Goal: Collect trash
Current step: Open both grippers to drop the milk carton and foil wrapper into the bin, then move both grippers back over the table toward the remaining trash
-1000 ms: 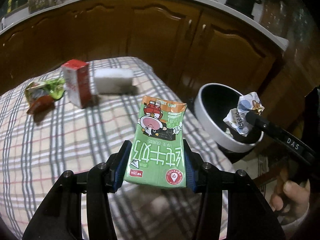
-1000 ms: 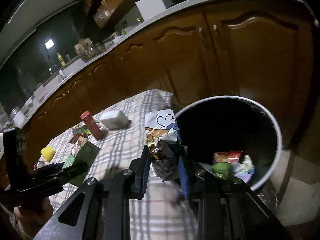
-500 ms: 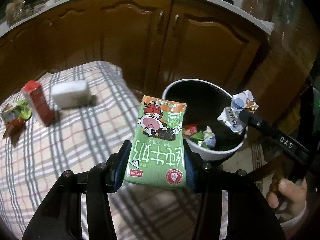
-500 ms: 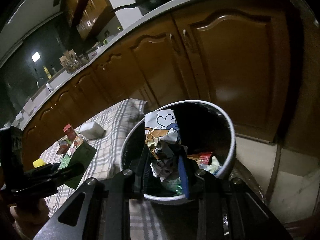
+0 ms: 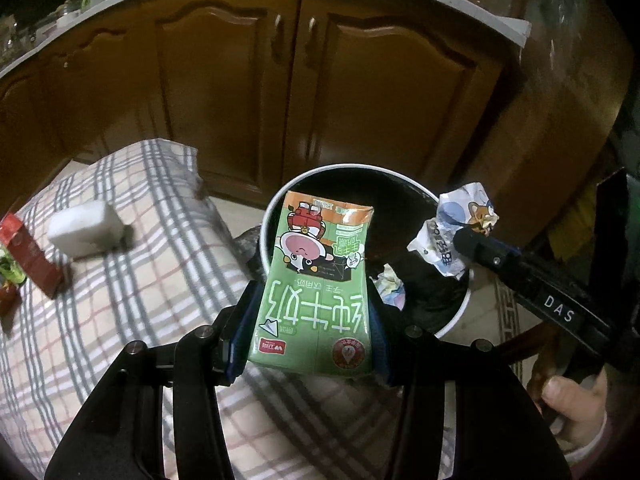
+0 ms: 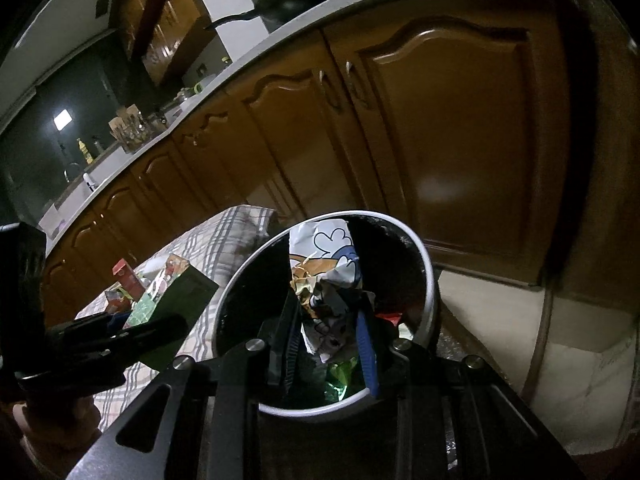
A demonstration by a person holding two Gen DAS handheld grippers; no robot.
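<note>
Brown kitchen cabinets (image 5: 248, 92) stand behind a round bin (image 5: 276, 208). Left of the bin lies a checked cloth (image 5: 132, 280). Over the bin, the left gripper (image 5: 310, 320) clamps a green milk carton (image 5: 316, 280), and the right gripper (image 6: 326, 336) pinches a crumpled wrapper (image 6: 328, 276).

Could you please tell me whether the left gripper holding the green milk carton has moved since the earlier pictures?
Yes. The left gripper carried the green milk carton sideways off the checked tablecloth toward the white-rimmed black bin.
</note>
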